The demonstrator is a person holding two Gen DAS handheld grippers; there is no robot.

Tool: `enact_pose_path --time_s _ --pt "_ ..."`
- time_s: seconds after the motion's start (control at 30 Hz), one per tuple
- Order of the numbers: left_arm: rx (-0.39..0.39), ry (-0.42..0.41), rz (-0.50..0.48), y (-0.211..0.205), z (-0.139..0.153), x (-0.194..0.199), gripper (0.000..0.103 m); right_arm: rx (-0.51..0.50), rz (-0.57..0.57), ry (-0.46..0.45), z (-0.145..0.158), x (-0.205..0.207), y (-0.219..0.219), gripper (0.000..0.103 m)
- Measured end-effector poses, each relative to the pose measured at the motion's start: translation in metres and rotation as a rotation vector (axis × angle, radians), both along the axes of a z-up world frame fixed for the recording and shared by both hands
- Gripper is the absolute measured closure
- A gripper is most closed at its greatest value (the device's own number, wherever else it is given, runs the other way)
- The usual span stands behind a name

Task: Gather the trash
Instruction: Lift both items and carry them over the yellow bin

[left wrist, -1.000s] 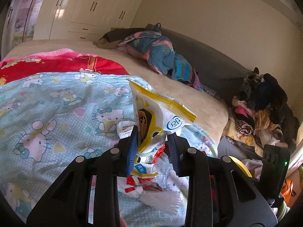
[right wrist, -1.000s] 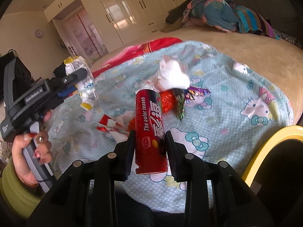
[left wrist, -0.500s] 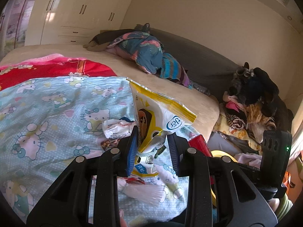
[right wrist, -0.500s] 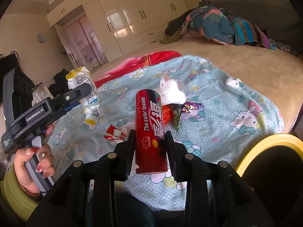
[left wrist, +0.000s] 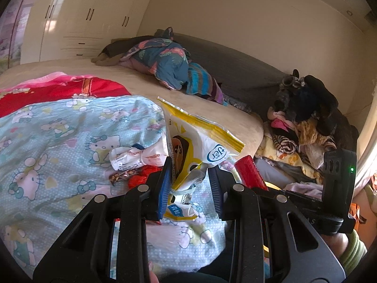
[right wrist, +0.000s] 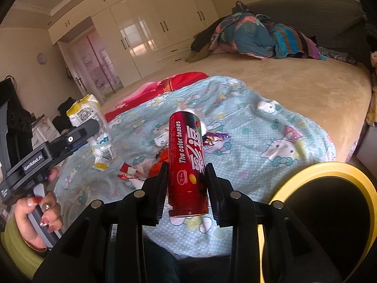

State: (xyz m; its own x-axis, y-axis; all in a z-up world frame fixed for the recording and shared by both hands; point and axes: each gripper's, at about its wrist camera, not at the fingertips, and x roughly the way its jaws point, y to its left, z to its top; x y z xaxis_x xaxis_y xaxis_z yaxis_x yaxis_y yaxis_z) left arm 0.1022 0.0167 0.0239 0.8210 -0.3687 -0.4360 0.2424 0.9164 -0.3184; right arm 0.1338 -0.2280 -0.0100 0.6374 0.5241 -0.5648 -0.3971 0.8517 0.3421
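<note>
Each camera rides its own tool, looking close along the fingers and slightly down over the bed. Both share the blanket and wardrobe.

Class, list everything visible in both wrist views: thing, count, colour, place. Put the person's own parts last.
snack bag: 1, yellow-white, in left claw
candy tube: 1, red, in right claw
wrappers: several, red, white, purple, on quilt
quilt: 1, light blue, cartoon cats, on bed
bed: 1, beige
bin: 1, yellow rim, right of bed
wardrobe: 1, cream, far wall
left claw: black, shut
right claw: black, shut
hand: 1, on left handle
</note>
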Motion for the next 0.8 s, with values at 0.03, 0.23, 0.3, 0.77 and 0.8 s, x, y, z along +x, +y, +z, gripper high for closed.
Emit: enact_pose_path --time_s 0.03,0.23,0.3,0.77,0.8 --pt "0.001 0.000 -0.004 -0.001 0.000 0.000 0.079 0.000 -0.006 -0.001 0.000 0.000 -0.002 0.073" --pt "0.010 -0.003 -0.029 -0.011 0.000 -0.003 0.079 0.001 -0.036 -0.001 0.001 -0.001 -0.015 0.073" --pt "0.014 -0.004 -0.039 -0.015 0.000 -0.004 0.079 0.003 -0.044 0.000 0.001 -0.002 -0.018 0.073" --pt "0.032 0.000 -0.106 -0.043 -0.001 -0.010 0.079 0.024 -0.109 0.006 -0.001 -0.002 -0.048 0.073" --pt "0.033 0.000 -0.110 -0.045 -0.001 -0.010 0.079 0.025 -0.112 0.006 -0.001 -0.002 -0.050 0.073"
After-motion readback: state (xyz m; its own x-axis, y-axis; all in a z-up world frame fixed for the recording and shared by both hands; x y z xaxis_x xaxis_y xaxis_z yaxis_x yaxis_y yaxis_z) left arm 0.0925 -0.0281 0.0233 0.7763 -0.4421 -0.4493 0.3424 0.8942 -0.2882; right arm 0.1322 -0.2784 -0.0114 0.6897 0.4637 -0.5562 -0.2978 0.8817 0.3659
